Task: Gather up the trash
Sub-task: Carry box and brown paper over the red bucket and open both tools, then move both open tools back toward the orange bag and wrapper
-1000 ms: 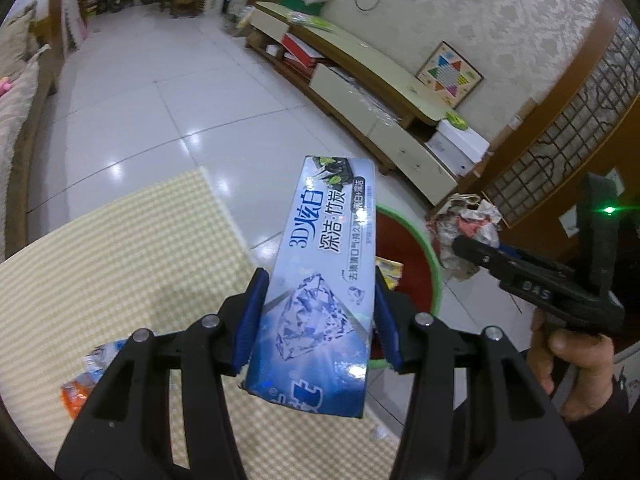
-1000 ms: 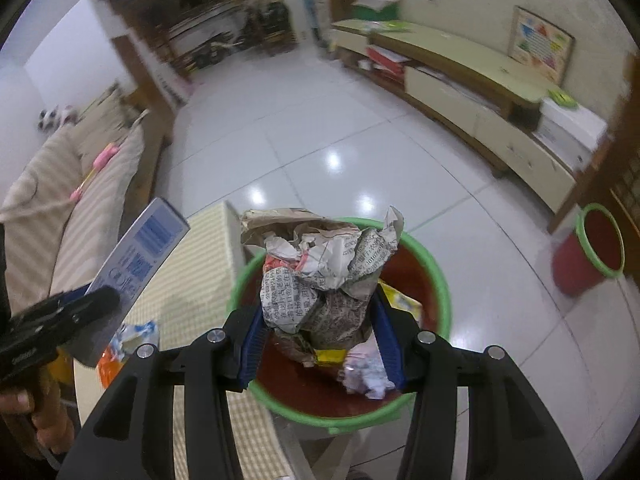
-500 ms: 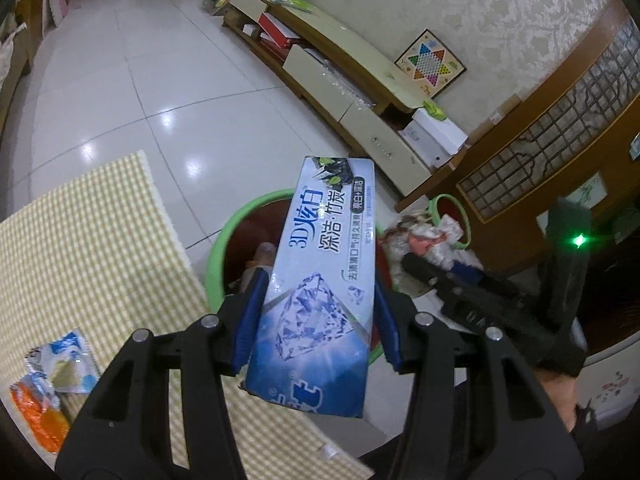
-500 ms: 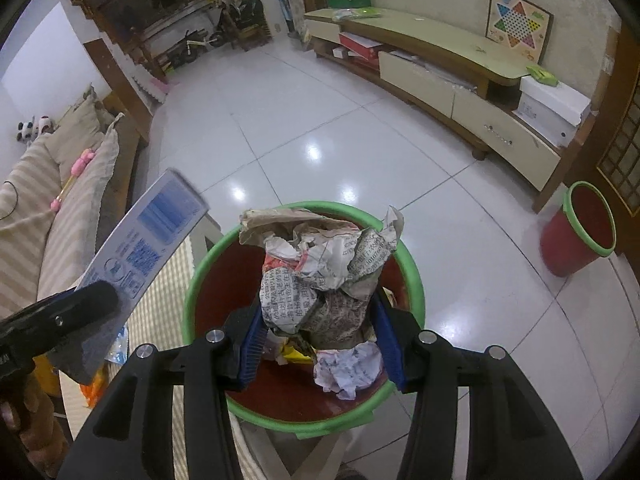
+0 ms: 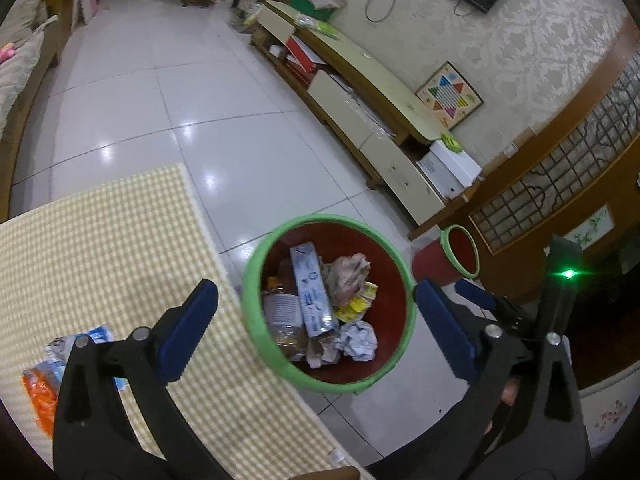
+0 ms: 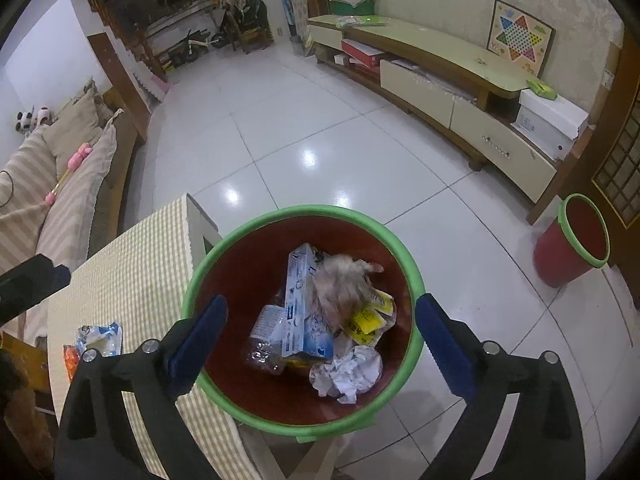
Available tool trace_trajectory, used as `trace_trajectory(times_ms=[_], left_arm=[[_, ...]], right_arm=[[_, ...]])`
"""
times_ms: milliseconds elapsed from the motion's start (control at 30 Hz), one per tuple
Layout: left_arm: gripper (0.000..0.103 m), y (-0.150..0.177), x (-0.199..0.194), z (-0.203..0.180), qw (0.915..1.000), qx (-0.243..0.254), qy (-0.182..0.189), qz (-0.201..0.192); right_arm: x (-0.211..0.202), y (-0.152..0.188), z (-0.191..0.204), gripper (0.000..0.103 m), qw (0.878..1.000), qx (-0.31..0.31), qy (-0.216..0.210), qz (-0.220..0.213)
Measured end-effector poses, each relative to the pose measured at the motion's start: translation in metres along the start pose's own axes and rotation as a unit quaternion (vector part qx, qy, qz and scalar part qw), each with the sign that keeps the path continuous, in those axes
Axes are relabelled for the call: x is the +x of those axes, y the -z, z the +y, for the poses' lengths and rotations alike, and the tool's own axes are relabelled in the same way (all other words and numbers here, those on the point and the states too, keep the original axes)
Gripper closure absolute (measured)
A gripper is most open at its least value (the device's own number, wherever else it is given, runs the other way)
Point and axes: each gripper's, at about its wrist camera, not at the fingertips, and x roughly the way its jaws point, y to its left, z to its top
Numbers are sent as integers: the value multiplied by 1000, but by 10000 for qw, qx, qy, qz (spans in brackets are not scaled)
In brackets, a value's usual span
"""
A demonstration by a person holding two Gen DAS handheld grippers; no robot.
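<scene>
A red bin with a green rim (image 5: 256, 264) (image 6: 304, 212) stands below both grippers, beside the table. My left gripper (image 5: 320, 314) hangs over it, jaws opening wide, nothing between them. The blue toothpaste box (image 5: 310, 292) (image 6: 300, 308) lies inside the bin. My right gripper (image 6: 320, 334) is also above the bin, jaws opening, nothing between its pads. The crumpled newspaper wad (image 6: 344, 292) (image 5: 348, 276) sits blurred in the bin beside the box. Also in there are a plastic bottle (image 6: 264, 332), a yellow wrapper (image 6: 368, 316) and a white paper ball (image 6: 348, 372).
The table with a yellow checked cloth (image 5: 100, 240) is to the left, with blue-white (image 6: 100, 336) and orange (image 5: 38, 396) wrappers on it. A second red bin (image 6: 576, 240) stands by the wooden screen. A long TV cabinet (image 6: 440, 80) lines the wall; a sofa (image 6: 40, 200) is at left.
Both grippers have gone from shut to wide open. The toothpaste box has left the left jaws and the newspaper wad the right jaws; both now lie in the bin.
</scene>
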Motion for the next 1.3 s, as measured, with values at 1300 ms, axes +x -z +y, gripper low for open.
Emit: trace_trajectory(times_ms=[1300], left_arm=[[6,147,-125,198,9777,-1097,-1783,-157]], right_arm=[[29,70,207,7,9808,-1787,-762,156]])
